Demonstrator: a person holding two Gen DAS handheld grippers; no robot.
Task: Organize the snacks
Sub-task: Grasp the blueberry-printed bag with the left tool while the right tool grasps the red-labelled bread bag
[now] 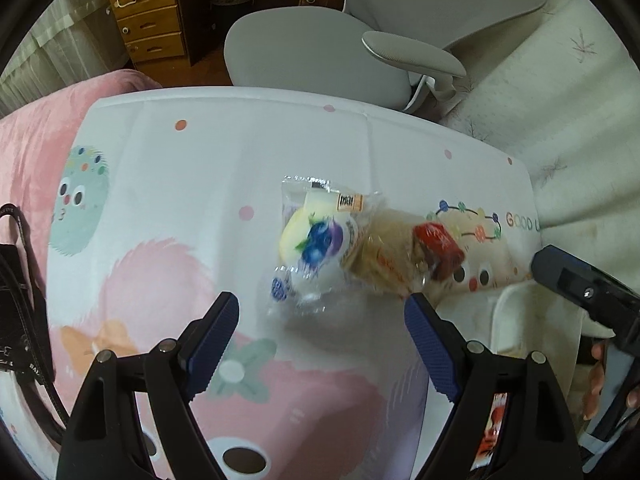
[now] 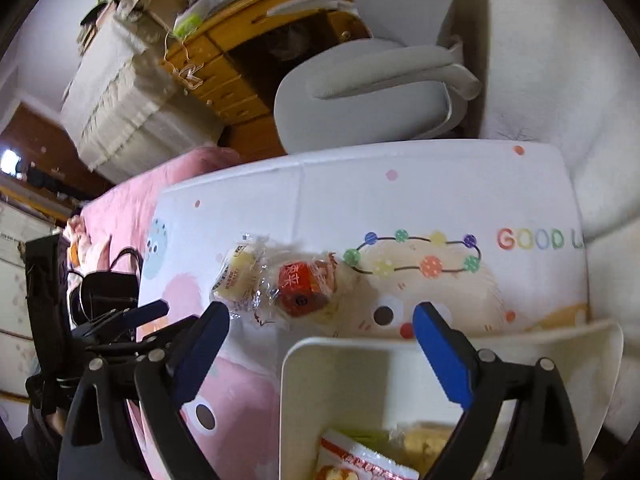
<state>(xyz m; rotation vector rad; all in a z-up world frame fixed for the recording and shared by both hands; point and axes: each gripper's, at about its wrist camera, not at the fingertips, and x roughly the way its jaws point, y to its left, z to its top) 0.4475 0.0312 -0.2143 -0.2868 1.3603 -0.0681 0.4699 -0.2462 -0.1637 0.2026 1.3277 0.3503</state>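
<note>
Both grippers open, empty.
Ahead of left gripper [image 1: 322, 312]: blueberry snack [image 1: 316, 240]. Only right gripper [image 2: 320, 320] view shows bin [image 2: 340, 364] contents, below jaws.

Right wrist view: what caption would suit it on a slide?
Open right gripper hovering over a white bin, two wrapped snacks waiting on the cartoon tablecloth.

Two wrapped snacks touching on cloth — blueberry pkt [image 1: 316, 240], red-label cake [image 1: 404, 256] — beside white bin [image 2: 340, 350].
</note>
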